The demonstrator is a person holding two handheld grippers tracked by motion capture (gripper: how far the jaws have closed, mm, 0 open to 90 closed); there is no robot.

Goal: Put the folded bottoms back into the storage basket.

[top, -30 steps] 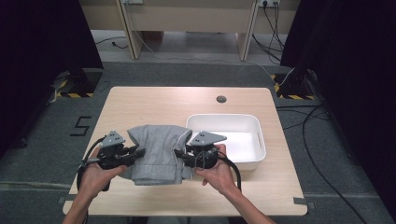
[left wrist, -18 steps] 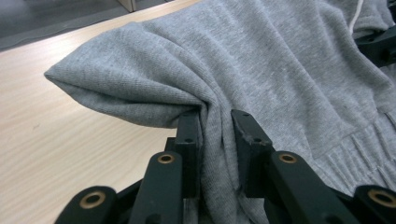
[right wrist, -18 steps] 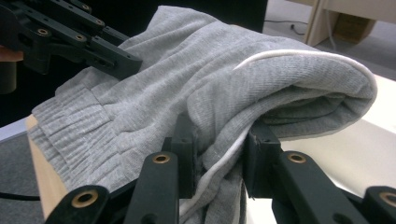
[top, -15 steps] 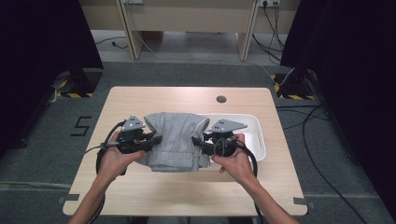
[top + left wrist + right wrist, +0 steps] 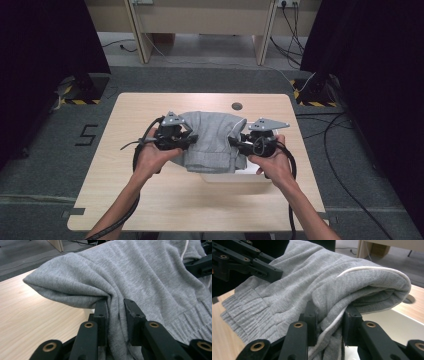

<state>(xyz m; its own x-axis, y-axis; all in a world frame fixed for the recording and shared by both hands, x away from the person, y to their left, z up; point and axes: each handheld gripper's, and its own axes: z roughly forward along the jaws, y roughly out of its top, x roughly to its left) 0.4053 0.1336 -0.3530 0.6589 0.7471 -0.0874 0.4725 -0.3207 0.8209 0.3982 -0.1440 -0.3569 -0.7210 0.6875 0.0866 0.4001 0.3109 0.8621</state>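
A folded grey sweatshirt (image 5: 212, 140) hangs between my two grippers above the table, over the white tray (image 5: 235, 176). My left gripper (image 5: 187, 141) is shut on its left edge; in the left gripper view the cloth (image 5: 140, 277) bunches between the black jaws of that gripper (image 5: 115, 312). My right gripper (image 5: 239, 145) is shut on the right edge, where a white cord runs along the fold of the sweatshirt (image 5: 317, 282) above this gripper (image 5: 329, 317). The ribbed hem droops below. Most of the tray is hidden under the garment.
The light wooden table (image 5: 150, 195) has a round grommet hole (image 5: 237, 106) near its far edge. A person's forearms come in from the bottom. Cables lie on the grey floor to the right, and desk legs stand beyond the table.
Both grippers have carried the sweatshirt rightward and away from the person, lifting it slightly, so it now hangs over the white tray and covers most of it.
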